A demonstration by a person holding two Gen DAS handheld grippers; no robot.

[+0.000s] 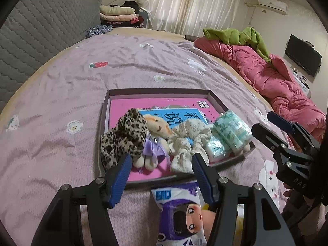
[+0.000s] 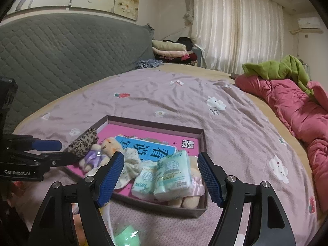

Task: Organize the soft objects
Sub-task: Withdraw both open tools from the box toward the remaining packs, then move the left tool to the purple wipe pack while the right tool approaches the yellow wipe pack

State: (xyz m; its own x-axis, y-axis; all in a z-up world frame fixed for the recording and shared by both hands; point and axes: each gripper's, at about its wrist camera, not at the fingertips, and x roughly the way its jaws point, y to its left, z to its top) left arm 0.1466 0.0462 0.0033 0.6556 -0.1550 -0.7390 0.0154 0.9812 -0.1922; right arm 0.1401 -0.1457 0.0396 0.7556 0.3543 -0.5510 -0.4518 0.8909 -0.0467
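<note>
A shallow cardboard tray (image 1: 160, 91) with a pink base lies on the bed. In it lie a leopard-print cloth (image 1: 123, 137), a small plush doll with a purple bow (image 1: 155, 135), a cream floral cloth (image 1: 188, 141) and mint tissue packs (image 1: 229, 135). My left gripper (image 1: 161, 162) is open and empty, just before the tray's near edge. A purple-and-white wipes pack (image 1: 180, 211) lies below it. My right gripper (image 2: 161, 169) is open and empty, in front of the tissue packs (image 2: 174, 174) and a second plush (image 2: 190, 198) in the tray's corner (image 2: 203, 209).
A pink quilt (image 1: 272, 78) with a green garment (image 1: 242, 37) lies along the bed's right side. A grey quilted headboard (image 1: 41, 30) stands at the left. Folded clothes (image 1: 119, 14) are stacked beyond the bed. A clear bag with something green (image 2: 125, 235) lies under the right gripper.
</note>
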